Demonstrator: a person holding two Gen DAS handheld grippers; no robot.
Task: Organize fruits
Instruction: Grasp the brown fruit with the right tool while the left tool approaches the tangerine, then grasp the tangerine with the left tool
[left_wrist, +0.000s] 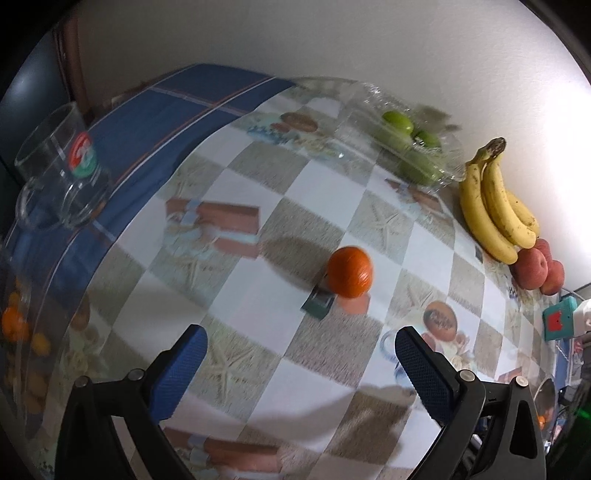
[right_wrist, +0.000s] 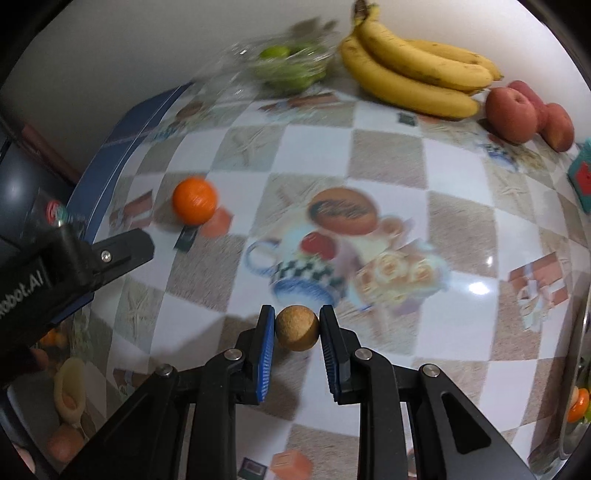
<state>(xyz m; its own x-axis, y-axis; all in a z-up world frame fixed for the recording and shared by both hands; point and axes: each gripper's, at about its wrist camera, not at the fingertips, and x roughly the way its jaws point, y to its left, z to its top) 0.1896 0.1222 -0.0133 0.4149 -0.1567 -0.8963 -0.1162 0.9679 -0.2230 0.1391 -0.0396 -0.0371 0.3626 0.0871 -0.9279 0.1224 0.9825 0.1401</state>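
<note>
- Right gripper (right_wrist: 297, 328): blue-padded jaws clamped on a small round tan rough-skinned fruit (right_wrist: 297, 328), pinched at the fingertips above the checkered glossy tablecloth (right_wrist: 388, 155).
- Left gripper (left_wrist: 301, 350): jaws spread wide, nothing between the blue pads; aimed down at the tablecloth.
- Round orange citrus fruit (left_wrist: 349, 271): alone mid-cloth, ahead of the left gripper; untouched. Seen left of the tan fruit in the right wrist view.
- Bunch of yellow bananas (right_wrist: 417, 74): at the wall, far side of the cloth from the tan fruit.
- Red-pink round peaches (right_wrist: 511, 110): just beside the bananas, at their tip end.
- Green round fruits in a clear plastic container (right_wrist: 291, 62): at the bananas' stem end, blurred.
- Clear glass mug with red-green logo (left_wrist: 62, 170): on the blue cloth border, well apart from the orange fruit.
- Teal box with red mark (left_wrist: 559, 319): near the peaches.
</note>
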